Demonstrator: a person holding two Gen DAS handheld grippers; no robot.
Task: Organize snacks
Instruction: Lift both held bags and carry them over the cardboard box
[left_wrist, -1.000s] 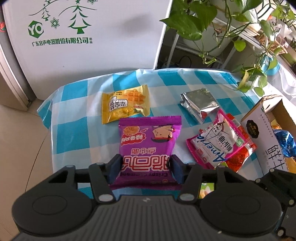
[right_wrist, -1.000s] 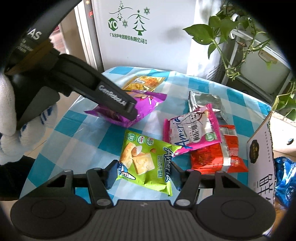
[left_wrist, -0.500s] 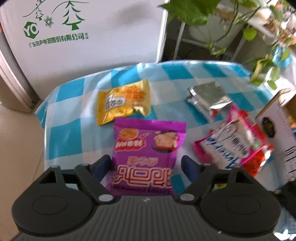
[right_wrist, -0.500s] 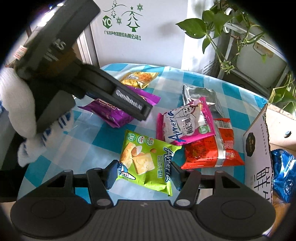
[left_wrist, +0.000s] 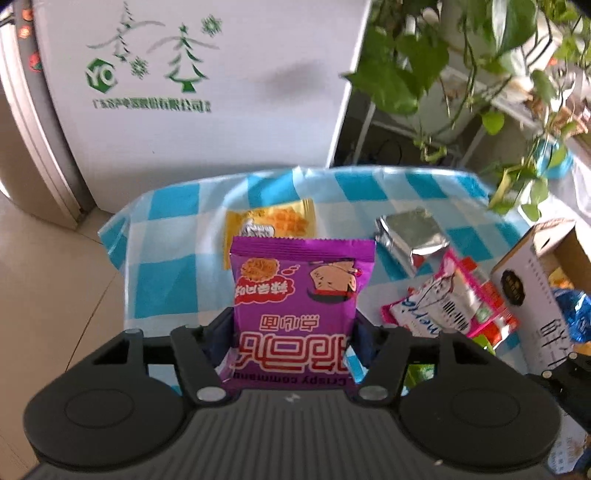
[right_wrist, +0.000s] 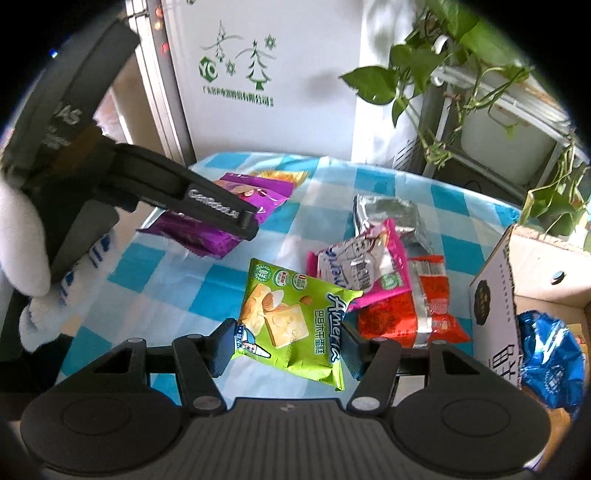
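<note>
A purple snack packet (left_wrist: 299, 291) stands tilted up between the jaws of my left gripper (left_wrist: 294, 332), which are closing with their pads against its sides. The right wrist view shows that purple packet (right_wrist: 207, 236) held clear of the checked tablecloth (right_wrist: 155, 280) under the left gripper's dark finger (right_wrist: 221, 214). My right gripper (right_wrist: 286, 343) is shut on a green cracker packet (right_wrist: 291, 317), whose far end rests by the pile. A white-gloved hand (right_wrist: 22, 236) holds the left gripper.
On the cloth lie a yellow packet (left_wrist: 273, 221), a silver packet (left_wrist: 410, 236), a pink-and-white packet (left_wrist: 447, 302) and a red packet (right_wrist: 413, 314). An open cardboard box (right_wrist: 495, 295) at the right holds a blue packet (right_wrist: 550, 354). A white cabinet (left_wrist: 221, 74) and plants (left_wrist: 406, 74) stand behind.
The left jaws widened around the purple packet, then came back in on it. The packet now stands raised and tilted off the cloth. The right gripper and green packet have not moved.
</note>
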